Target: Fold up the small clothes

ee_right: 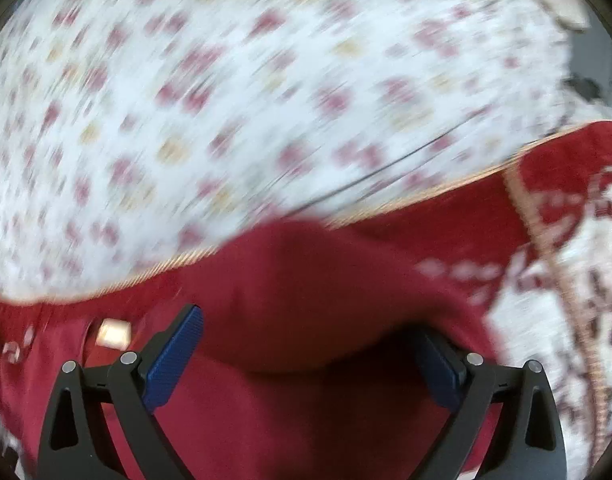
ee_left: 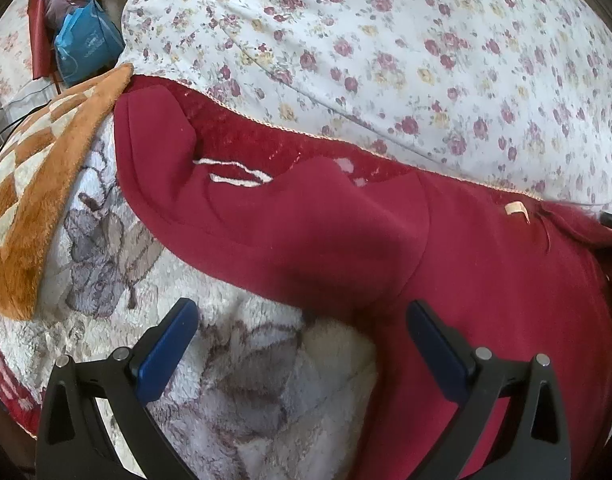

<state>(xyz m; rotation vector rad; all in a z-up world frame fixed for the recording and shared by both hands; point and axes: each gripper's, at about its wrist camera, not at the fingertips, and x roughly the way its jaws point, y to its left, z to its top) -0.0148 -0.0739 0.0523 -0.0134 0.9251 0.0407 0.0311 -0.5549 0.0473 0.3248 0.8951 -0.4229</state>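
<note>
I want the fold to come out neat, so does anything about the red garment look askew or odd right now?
Yes. The red garment lies bunched, not flat: its sleeve is thrown across the top with a white drawstring loose on it. Both grippers, left and right, are open above it. The right wrist view is blurred.

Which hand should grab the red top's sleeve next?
Probably left. The left gripper is open, with the sleeve of the red top just ahead. The right gripper's view is blurred.

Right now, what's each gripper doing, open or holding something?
Left gripper: open, holding nothing, over the red garment's edge.
Right gripper: open, holding nothing, red garment between its fingers.
</note>
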